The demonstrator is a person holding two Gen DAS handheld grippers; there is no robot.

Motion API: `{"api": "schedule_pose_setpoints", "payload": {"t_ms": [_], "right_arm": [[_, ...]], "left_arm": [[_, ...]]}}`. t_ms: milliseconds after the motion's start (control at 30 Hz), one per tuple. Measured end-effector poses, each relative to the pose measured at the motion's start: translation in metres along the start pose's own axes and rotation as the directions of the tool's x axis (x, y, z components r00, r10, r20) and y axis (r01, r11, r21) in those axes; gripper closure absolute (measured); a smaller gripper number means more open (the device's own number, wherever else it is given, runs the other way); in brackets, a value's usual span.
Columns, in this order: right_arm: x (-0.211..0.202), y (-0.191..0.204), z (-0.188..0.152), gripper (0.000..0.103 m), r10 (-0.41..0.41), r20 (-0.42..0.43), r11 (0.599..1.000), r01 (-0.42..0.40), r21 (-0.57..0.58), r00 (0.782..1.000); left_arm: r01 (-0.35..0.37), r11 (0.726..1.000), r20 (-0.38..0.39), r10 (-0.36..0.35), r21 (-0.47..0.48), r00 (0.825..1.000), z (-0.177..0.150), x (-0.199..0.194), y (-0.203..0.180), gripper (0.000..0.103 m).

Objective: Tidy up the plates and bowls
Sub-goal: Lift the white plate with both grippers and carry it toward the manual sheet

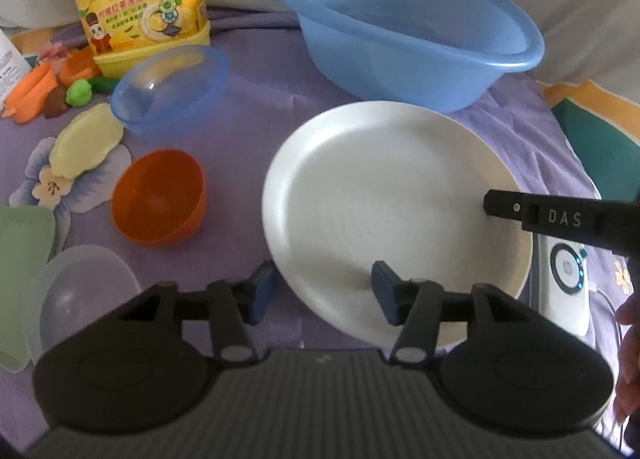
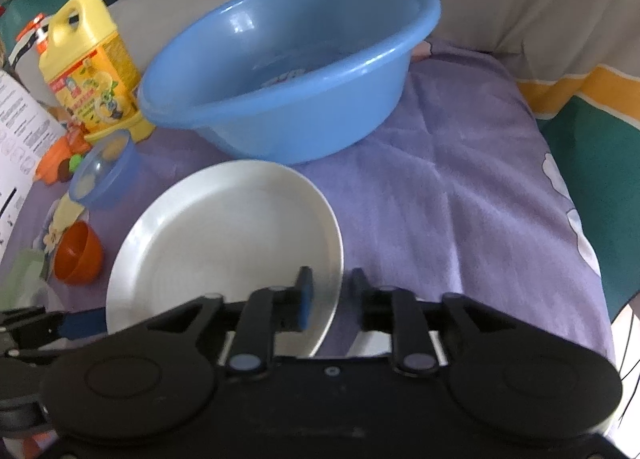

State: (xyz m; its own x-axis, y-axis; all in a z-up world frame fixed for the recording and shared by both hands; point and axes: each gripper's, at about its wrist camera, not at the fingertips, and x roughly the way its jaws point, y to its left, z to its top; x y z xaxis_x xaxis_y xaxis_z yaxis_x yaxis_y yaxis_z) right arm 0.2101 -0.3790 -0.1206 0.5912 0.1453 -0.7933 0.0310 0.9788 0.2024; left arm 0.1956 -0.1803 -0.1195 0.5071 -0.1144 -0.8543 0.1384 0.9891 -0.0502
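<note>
A white plate (image 1: 396,215), round, glossy and faintly ringed, lies on a purple cloth (image 2: 460,187) with both grippers at its edges. The left gripper (image 1: 324,291) straddles the rim at the plate's 7 o'clock, one blue pad over the plate and one outside it, neither pressing on it. The right gripper (image 2: 332,295) brackets the rim at 4 o'clock, its jaws slightly parted; whether the pads touch the rim cannot be told.

At the plate's 12 o'clock stands a blue plastic basin (image 2: 288,71), a dim pattern or object at its bottom that is hard to make out. At 10 o'clock a translucent blue bowl (image 1: 170,89) tilts on its side, nothing visible inside; at 9 o'clock an orange bowl (image 1: 160,203) also tips over, hollow and bare. A frosted clear bowl (image 1: 80,299) and a pale green tray (image 1: 20,259) are cut off at the left wrist view's left edge. A yellow detergent jug (image 1: 140,3) stands beyond, toy vegetables (image 1: 48,87) blurred beside it.
</note>
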Motion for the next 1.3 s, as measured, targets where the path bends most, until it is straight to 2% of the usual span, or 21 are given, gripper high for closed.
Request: {"api": "schedule_pose_setpoints", "payload": {"t_ms": [200, 400, 733, 1033, 1300], "right_arm": [[0.004, 0.014, -0.001, 0.072, -0.037, 0.023, 0.999, 0.038, -0.012, 0.999], [-0.009, 0.021, -0.005, 0.072, -0.053, 0.027, 0.999, 0.053, 0.007, 0.998], [-0.068, 0.04, -0.017, 0.072, -0.069, 0.05, 0.998, 0.069, 0.008, 0.996], [-0.128, 0.086, -0.054, 0.072, -0.058, 0.062, 0.998, 0.059, -0.01, 0.996], [-0.171, 0.149, -0.083, 0.072, -0.026, 0.09, 0.998, 0.03, -0.051, 0.996]], "left_arm": [[-0.015, 1.0, 0.021, 0.014, 0.015, 1.0, 0.002, -0.001, -0.001, 0.063], [-0.025, 0.999, 0.051, 0.023, 0.041, 0.998, -0.002, -0.019, -0.003, 0.064], [0.016, 0.997, 0.076, -0.022, 0.07, 0.997, -0.011, -0.077, 0.009, 0.064], [0.021, 0.998, 0.118, -0.029, 0.066, 0.993, -0.039, -0.14, 0.045, 0.063], [0.009, 0.999, 0.167, -0.016, 0.044, 0.986, -0.072, -0.189, 0.096, 0.063]]}}
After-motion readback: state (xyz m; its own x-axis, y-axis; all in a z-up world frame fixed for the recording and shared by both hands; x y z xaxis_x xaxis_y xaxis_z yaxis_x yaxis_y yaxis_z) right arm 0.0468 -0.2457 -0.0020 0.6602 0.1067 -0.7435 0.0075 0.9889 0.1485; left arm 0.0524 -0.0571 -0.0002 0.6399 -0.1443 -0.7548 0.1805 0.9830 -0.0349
